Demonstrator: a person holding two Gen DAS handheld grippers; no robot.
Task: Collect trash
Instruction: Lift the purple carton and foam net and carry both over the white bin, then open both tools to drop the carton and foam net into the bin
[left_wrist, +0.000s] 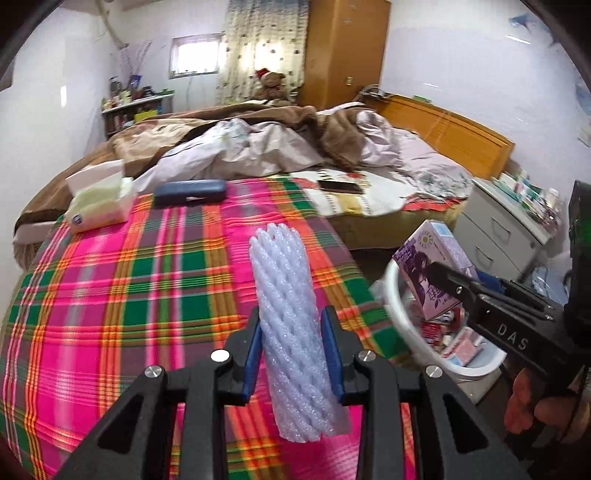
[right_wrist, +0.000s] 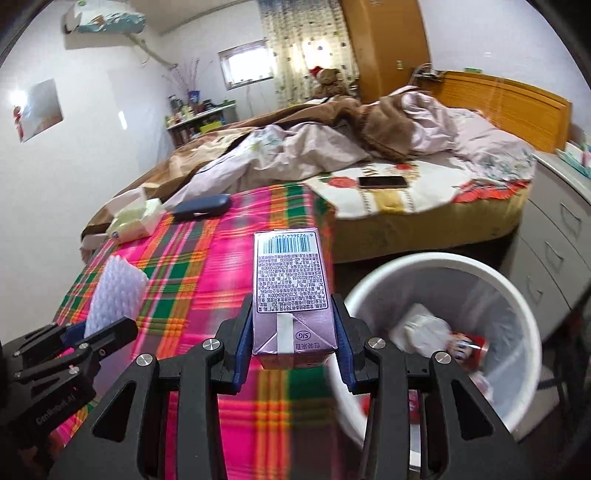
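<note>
left claw (left_wrist: 291, 350): clamped on white foam net (left_wrist: 291, 325), upright | right claw (right_wrist: 293, 345): gripping purple carton (right_wrist: 286, 291), left of white bin (right_wrist: 517, 291)

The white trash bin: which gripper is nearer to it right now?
Right. The right gripper, shut on the purple carton, is beside the white trash bin. The left gripper, shut on the foam net, is farther off, over the plaid cloth.
</note>
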